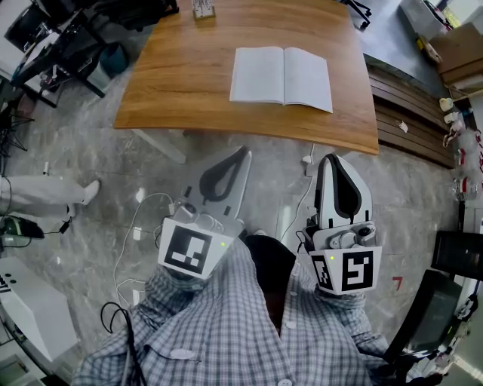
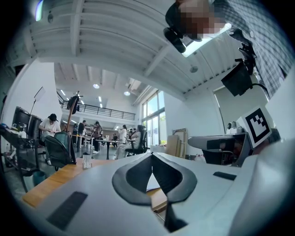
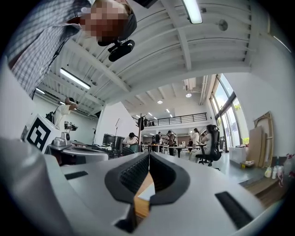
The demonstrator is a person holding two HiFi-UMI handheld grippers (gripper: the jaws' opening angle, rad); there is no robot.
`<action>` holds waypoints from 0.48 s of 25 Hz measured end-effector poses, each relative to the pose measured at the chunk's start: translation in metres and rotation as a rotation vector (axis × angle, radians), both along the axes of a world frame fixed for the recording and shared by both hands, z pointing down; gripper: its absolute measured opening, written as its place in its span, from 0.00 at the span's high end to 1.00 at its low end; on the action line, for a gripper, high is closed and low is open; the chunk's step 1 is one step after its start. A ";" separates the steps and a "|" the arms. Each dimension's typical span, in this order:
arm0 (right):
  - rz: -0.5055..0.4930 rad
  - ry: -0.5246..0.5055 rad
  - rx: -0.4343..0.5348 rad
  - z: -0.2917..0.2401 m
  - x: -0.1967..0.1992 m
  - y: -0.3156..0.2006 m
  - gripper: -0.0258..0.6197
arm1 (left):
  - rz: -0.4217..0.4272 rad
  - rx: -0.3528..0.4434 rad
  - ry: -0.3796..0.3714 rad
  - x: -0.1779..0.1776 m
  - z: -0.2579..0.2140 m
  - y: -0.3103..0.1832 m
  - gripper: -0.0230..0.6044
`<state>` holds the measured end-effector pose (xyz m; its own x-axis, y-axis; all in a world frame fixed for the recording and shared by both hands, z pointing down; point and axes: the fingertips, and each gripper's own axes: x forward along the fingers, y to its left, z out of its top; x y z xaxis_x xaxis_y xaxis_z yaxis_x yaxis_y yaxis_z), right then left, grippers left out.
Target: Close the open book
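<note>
An open white book [image 1: 281,78] lies flat on the wooden table [image 1: 189,83], pages up, spine running away from me. Both grippers hang short of the table's near edge, over the floor. My left gripper [image 1: 244,153] is shut, tips touching, with nothing in it; in its own view its shut tips [image 2: 152,155] point level, and a sliver of white book [image 2: 153,181] shows through the gap below them. My right gripper [image 1: 332,157] is also shut and empty, below the book's right page. Its tips [image 3: 149,155] meet, with table [image 3: 144,182] seen through the gap.
A small object [image 1: 202,9] stands at the table's far edge. Cables [image 1: 143,219] lie on the grey floor under my grippers. Dark wooden planks [image 1: 411,113] lie right of the table, chairs and gear [image 1: 60,45] at left. A person's leg [image 1: 45,194] is at far left.
</note>
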<state>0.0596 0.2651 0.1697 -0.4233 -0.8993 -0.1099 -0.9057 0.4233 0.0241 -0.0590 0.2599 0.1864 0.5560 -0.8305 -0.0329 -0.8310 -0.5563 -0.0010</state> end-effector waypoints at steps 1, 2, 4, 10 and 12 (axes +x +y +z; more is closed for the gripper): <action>-0.002 0.006 0.001 0.000 0.001 0.003 0.93 | -0.003 -0.001 -0.002 0.001 0.000 0.002 0.95; -0.004 0.009 0.002 0.000 0.002 0.005 0.93 | -0.006 -0.002 -0.003 0.001 0.000 0.003 0.95; -0.006 0.017 0.002 0.001 0.005 0.010 0.93 | -0.011 0.002 -0.004 0.002 0.000 0.005 0.95; -0.001 0.043 0.021 -0.001 0.024 0.024 0.93 | 0.000 0.029 -0.005 0.025 -0.007 0.018 0.95; 0.002 0.034 0.021 0.002 0.028 0.025 0.93 | -0.002 0.031 -0.001 0.030 -0.006 0.022 0.95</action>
<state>0.0877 0.2906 0.1720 -0.4250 -0.8980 -0.1142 -0.9052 0.4202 0.0642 -0.0294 0.2823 0.1806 0.5548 -0.8299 -0.0583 -0.8318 -0.5547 -0.0190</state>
